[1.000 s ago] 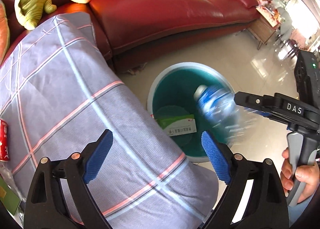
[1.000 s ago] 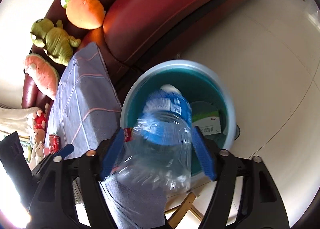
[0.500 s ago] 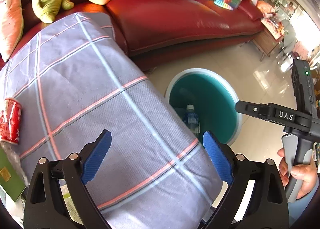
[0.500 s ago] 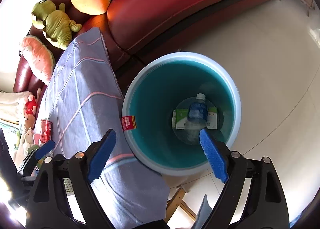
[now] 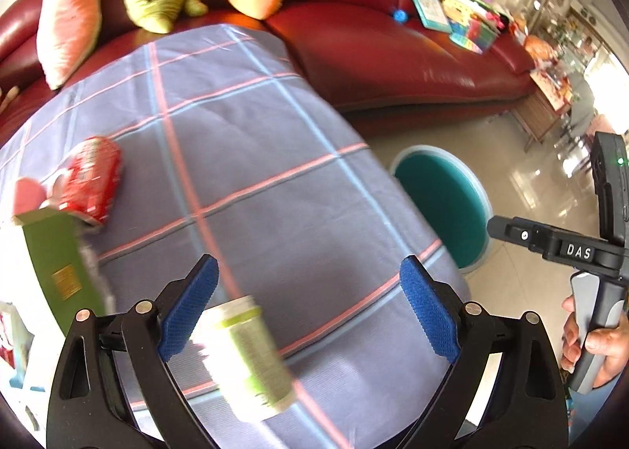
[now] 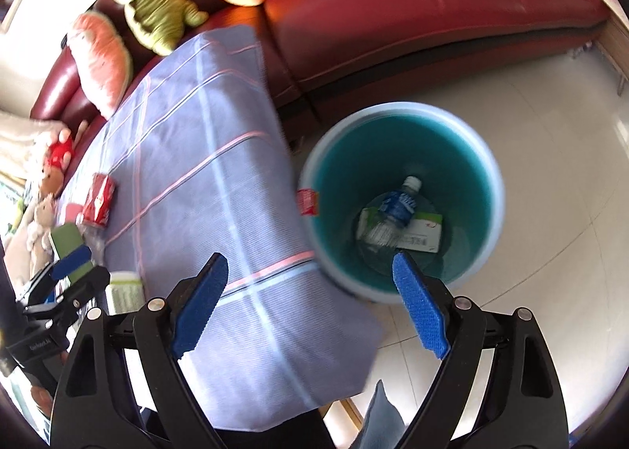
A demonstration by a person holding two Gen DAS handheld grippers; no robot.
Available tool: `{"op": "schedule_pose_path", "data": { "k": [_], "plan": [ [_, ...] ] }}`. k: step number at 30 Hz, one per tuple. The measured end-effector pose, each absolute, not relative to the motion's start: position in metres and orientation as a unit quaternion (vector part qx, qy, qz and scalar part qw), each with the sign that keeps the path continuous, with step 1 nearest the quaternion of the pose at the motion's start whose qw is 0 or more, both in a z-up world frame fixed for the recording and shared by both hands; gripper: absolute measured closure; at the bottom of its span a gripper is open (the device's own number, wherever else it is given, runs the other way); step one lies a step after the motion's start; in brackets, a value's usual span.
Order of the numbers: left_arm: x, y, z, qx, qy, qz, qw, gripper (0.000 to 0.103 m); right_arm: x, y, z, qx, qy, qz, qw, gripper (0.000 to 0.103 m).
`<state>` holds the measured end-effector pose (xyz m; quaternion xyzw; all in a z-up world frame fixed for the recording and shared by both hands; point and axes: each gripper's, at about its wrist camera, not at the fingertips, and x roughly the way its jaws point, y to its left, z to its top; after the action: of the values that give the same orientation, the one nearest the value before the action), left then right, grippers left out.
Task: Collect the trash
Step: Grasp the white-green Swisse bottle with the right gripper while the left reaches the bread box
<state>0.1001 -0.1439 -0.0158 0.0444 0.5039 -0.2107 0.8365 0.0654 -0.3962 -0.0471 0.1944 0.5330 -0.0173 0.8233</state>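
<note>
Lying across the plaid tablecloth (image 5: 275,158), four bits of trash, left to right in the left wrist view: green carton (image 5: 59,264) at the left edge, flat and oblong, gold patch on its face, long axis running from upper left down to lower right; red can (image 5: 92,184) just above it, on its side, dented, long axis tilted from lower left to upper right, one end against the carton's top edge; pale green cylindrical container (image 5: 247,350) low in the frame, blurred, white rim toward the upper left, long axis slanting to lower right, sitting between the blue pads of the left gripper (image 5: 308,305)

Left gripper spread wide, pads clear of the container, gripping nothing

Farther right, teal bin (image 5: 444,205) on the floor past the cloth's edge, round, pale blue rim

Seen from the right wrist: right gripper (image 6: 310,303) also wide apart and empty, lower centre of frame, above the cloth's edge and the bin (image 6: 491,182). On the bin's floor, clear water bottle (image 6: 393,213) with blue label, white cap pointing to upper right, long axis diagonal, lying on top of a white box (image 6: 424,233) with green trim

Right edge of left wrist view: hand (image 5: 597,343) wrapped round the right gripper's handle
</note>
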Motion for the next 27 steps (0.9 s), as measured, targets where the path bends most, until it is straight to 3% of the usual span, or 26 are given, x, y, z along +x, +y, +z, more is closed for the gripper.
{"op": "schedule_pose_path", "data": {
  "k": [19, 27],
  "plan": [
    [0.099, 0.069, 0.000, -0.045, 0.472, -0.065, 0.878, 0.007, 0.090, -0.225, -0.037, 0.100, 0.583, 0.078, 0.802, 0.021],
    [0.110, 0.087, -0.020, -0.051, 0.496, -0.068, 0.864, 0.007, 0.102, -0.186, -0.055, 0.085, 0.608, 0.095, 0.784, 0.021]
  ]
}}
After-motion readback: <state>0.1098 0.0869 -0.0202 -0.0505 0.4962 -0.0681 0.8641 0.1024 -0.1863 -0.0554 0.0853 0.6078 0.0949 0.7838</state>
